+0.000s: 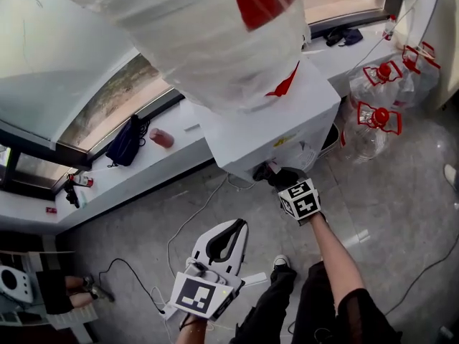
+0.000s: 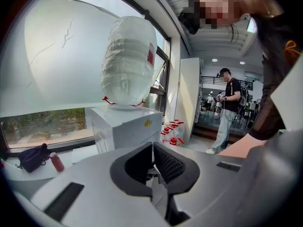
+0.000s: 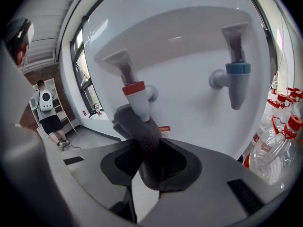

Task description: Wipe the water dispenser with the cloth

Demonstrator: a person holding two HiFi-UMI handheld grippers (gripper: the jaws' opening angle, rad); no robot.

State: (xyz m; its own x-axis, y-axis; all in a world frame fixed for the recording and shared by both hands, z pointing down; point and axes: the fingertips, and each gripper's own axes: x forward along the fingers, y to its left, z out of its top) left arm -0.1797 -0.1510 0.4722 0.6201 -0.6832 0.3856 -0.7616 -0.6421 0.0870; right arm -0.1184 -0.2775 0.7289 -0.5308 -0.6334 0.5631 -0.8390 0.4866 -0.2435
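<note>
The white water dispenser (image 1: 280, 124) stands by the window ledge with a large plastic-wrapped bottle (image 1: 193, 27) on top. My right gripper (image 1: 276, 176) is under its front and shut on a dark grey cloth (image 3: 142, 131). The cloth's upper end presses against the spout of the red tap (image 3: 135, 91). The blue tap (image 3: 235, 79) hangs untouched to the right. My left gripper (image 1: 240, 224) is held low above the floor, well short of the dispenser (image 2: 123, 126), and its pads (image 2: 165, 162) are together with nothing between them.
Several water jugs with red caps (image 1: 376, 117) stand on the floor right of the dispenser. A dark bag (image 1: 128, 143) and a red can (image 1: 162, 137) lie on the ledge (image 1: 143, 174). A cable (image 1: 186, 228) runs over the floor. People stand in the background (image 2: 230, 110).
</note>
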